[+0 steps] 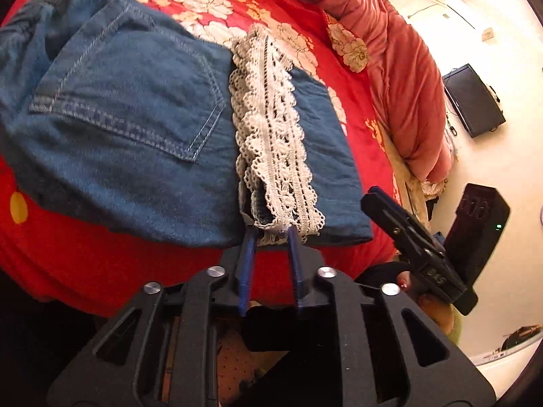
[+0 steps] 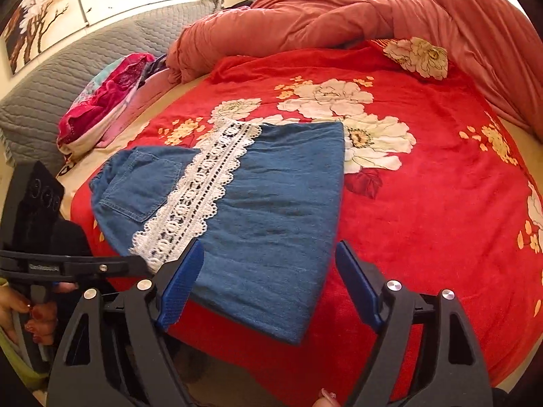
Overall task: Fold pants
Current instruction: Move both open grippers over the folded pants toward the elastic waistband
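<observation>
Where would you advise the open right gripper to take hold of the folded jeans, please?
Grip the near edge of the jeans, coming in low from the bed's near side. That denim edge lies flat between the right gripper fingers, while the left gripper is pinching the lace trim beside it.

Bed w/ red floral plush blanket (image 2: 424, 210): folded blue denim pants w/ white lace trim (image 2: 271, 210) at centre; bunched coral duvet (image 2: 339, 13) along far edge; pink/magenta cloth pile (image 2: 105, 101) at left.
</observation>
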{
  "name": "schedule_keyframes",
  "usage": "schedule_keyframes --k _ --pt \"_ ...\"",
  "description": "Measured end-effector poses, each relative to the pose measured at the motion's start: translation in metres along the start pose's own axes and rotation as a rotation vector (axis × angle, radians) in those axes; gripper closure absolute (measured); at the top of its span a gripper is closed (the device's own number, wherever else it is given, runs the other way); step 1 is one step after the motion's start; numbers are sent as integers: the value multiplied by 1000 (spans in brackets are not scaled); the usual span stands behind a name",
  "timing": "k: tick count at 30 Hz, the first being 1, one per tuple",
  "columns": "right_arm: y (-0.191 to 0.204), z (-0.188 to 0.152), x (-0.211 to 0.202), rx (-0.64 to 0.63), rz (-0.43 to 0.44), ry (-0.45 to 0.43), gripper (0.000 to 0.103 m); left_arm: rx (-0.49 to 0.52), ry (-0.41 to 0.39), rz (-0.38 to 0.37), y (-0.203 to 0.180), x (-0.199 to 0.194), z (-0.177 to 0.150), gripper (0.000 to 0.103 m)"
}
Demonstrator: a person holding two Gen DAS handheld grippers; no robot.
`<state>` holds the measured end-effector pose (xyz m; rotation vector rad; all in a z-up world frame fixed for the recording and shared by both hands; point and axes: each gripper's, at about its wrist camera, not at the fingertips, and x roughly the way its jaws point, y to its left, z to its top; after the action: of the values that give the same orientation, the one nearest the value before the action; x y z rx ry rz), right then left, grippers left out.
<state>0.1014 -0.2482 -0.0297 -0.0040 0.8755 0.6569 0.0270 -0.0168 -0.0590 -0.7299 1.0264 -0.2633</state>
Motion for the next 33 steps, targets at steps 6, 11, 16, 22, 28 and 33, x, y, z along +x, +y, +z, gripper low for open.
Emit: schedule_keyframes --k 6,11,16,22,28,33 --pt "-9 0 3 50 5 5 25 3 -8 -24 -7 14 7 70" --pt "-14 1 3 68 -6 1 25 -31 -32 -27 1 26 12 93" --pt "-9 3 -7 32 20 -60 25 50 -38 8 -9 1 7 96" --pt "16 2 4 -97 -21 -15 31 71 15 46 -2 12 0 82" --pt "12 -5 33 -116 -154 118 32 104 11 42 -9 12 1 59" --pt "4 -7 36 -84 -163 133 24 96 -57 105 -3 -3 7 57"
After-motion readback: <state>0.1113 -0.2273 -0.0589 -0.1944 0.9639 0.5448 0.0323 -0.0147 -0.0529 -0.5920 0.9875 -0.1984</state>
